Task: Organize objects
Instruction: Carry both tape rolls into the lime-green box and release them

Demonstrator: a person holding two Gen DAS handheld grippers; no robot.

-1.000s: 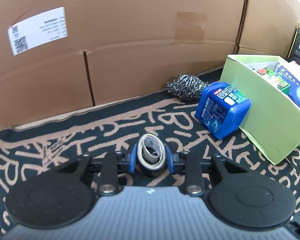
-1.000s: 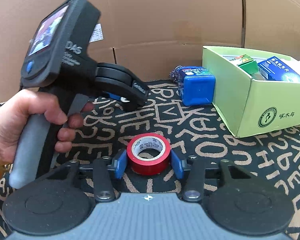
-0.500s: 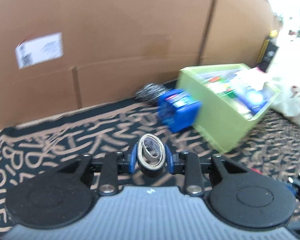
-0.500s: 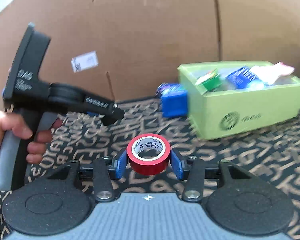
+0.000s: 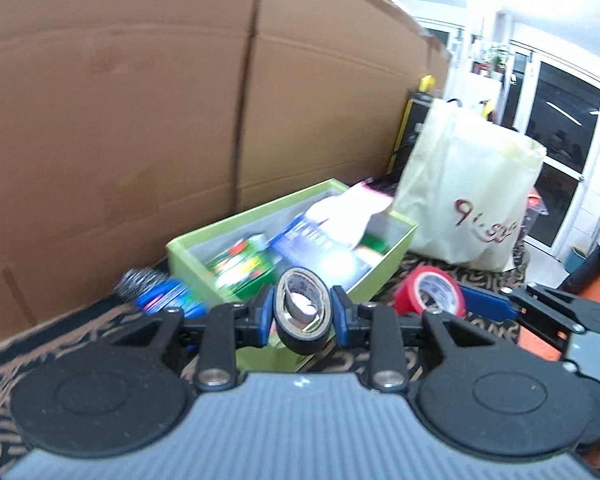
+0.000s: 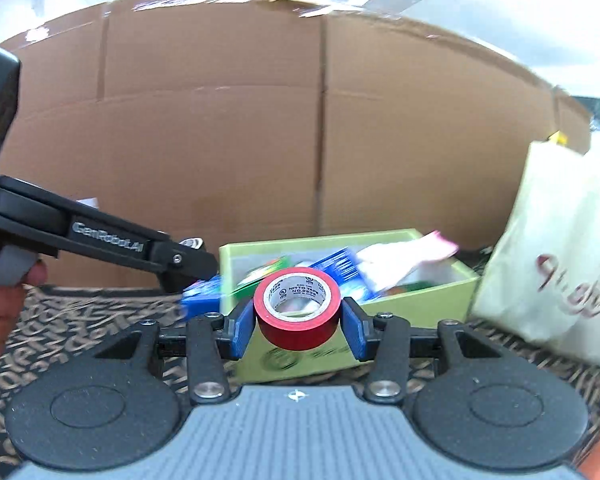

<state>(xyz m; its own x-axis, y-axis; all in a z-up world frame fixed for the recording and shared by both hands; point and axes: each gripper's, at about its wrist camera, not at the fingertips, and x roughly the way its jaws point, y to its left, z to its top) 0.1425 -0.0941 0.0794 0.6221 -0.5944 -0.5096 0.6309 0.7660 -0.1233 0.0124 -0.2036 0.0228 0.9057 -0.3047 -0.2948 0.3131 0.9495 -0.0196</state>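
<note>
My left gripper [image 5: 300, 314] is shut on a black tape roll [image 5: 302, 316] held in the air in front of the green box [image 5: 188, 254]. In the right wrist view my right gripper [image 6: 299, 320] is shut on a red tape roll [image 6: 298, 312], also lifted, just before the green box [image 6: 420, 304]. The red tape roll [image 5: 428, 292] and the right gripper's blue pad show at the right of the left wrist view. The left gripper's black body [image 6: 100, 236] reaches in from the left of the right wrist view. The box holds several packets and a blue carton.
A blue container [image 5: 168, 300] and a steel scourer [image 5: 140, 280] sit left of the green box. A cream cloth bag [image 5: 468, 200] stands right of it. A tall cardboard wall [image 5: 140, 120] closes the back. A patterned dark mat [image 6: 80, 320] covers the surface.
Both grippers rose and swung right with their tape rolls still held. The green box now sits straight ahead, and the cream bag has come into view.
</note>
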